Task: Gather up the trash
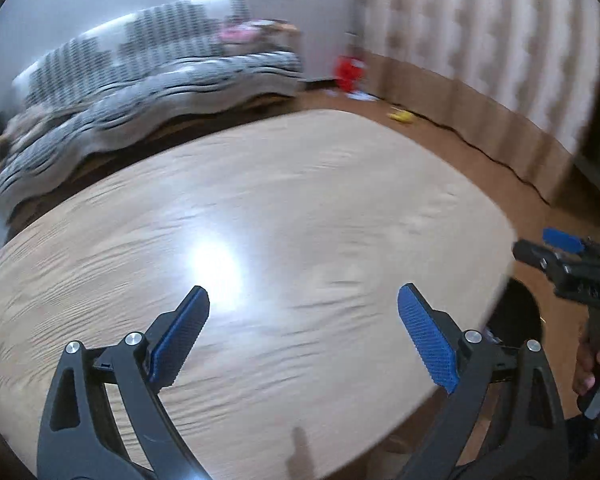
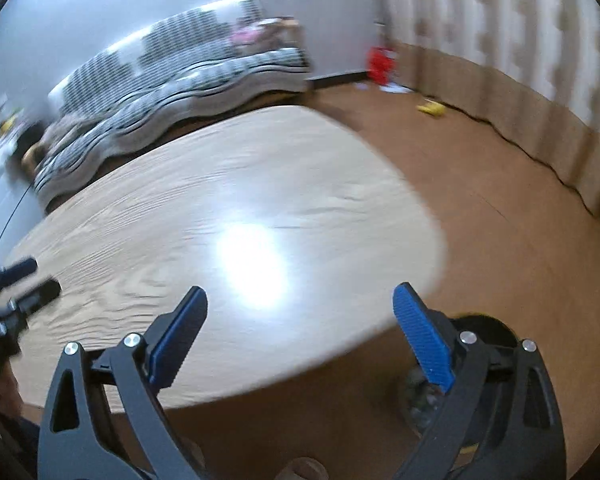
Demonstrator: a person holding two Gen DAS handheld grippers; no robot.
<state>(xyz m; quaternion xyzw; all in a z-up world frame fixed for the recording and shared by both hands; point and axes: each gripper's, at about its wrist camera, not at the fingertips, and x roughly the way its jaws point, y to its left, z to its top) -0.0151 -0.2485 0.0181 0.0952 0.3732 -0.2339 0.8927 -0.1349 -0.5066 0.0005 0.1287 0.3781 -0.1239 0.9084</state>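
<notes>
Landmark: the pale oval wooden desk, its top bare and glossy under a ceiling glare.
Left jaws: my left gripper hangs above the near end of the desk, blue ribbed pads spread wide, released, nothing between them.
Right jaws: my right gripper hangs over the near right rim of the desk, also spread wide and empty.
Bin: a dark round bin stands on the floor just beyond the desk's near right corner, partly hidden behind my right finger; something crumpled seems to lie in it, too blurred to name.
Trash still out: a small yellow object on the brown floor past the desk's far right end, near the wall; white scraps farther on, beside a red object.
Backdrop: a striped sofa beyond the far side of the desk.
Step, as I judge it: between pickups, hands free.
Next move calls for: going round the desk's right end, dropping low to the floor, and centring open jaws over the yellow piece.
</notes>
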